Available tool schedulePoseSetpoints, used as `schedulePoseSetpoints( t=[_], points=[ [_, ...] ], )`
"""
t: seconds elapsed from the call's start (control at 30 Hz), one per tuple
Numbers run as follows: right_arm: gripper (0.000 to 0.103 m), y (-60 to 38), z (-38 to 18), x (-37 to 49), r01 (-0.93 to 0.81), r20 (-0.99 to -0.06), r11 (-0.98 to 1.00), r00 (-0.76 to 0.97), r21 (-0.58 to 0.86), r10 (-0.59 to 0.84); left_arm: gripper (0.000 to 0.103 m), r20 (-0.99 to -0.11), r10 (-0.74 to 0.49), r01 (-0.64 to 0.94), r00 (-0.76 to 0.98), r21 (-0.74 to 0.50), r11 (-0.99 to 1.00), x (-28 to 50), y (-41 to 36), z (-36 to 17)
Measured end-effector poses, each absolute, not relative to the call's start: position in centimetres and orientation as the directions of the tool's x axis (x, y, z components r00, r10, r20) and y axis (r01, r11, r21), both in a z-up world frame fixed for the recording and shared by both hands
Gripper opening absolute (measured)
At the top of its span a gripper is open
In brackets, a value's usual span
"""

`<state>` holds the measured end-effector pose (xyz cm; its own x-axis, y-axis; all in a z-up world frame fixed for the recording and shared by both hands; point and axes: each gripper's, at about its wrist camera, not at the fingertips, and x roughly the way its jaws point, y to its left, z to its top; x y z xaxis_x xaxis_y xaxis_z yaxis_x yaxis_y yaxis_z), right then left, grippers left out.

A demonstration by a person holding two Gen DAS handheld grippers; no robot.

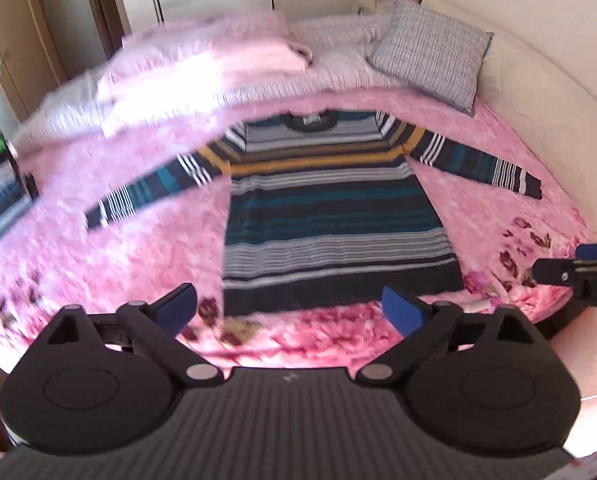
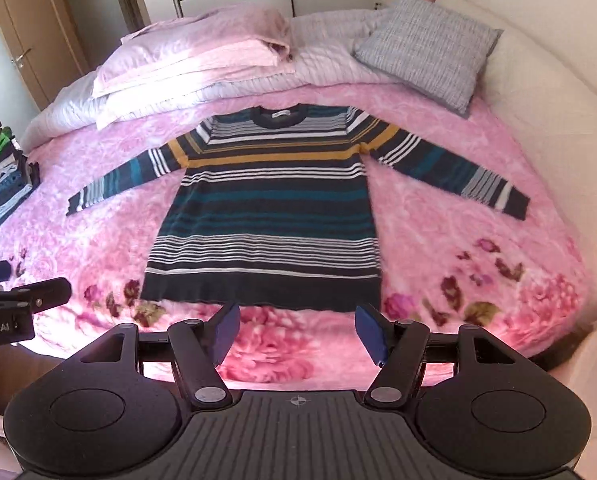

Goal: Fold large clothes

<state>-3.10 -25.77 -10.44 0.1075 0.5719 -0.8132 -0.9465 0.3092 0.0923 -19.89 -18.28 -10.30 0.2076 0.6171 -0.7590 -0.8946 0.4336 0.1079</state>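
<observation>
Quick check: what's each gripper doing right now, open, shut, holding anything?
Left gripper: open, holding nothing, above the blanket near the sweater hem.
Right gripper: open, holding nothing, also clear of the sweater.

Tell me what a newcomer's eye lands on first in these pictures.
First, the striped sweater, spread flat with both sleeves out in the middle of the pink floral blanket. Next, the grey pillow at the far right of the bed and the pile of folded clothes at its left edge. In front, the left gripper and right gripper hover open and empty above the near hem.
</observation>
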Motion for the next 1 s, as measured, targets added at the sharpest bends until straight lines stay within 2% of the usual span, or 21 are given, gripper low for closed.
schedulePoseSetpoints(
  t=[0.2,1.0],
  points=[
    [0.061,-27.3,-9.3,-2.6,-0.944,-0.792,0.318,0.124,0.093,0.598,0.102,-0.744,0.622,-0.89,0.243,0.083,0.448,-19.8,-19.3,-9.2],
    [0.061,-27.5,-10.5,-4.8,-0.963,-0.833,0.262,0.093,0.064,0.545,0.102,-0.792,0.574,-0.906,0.208,0.066,0.419,-21.4,-19.8,-10.0]
  ],
)
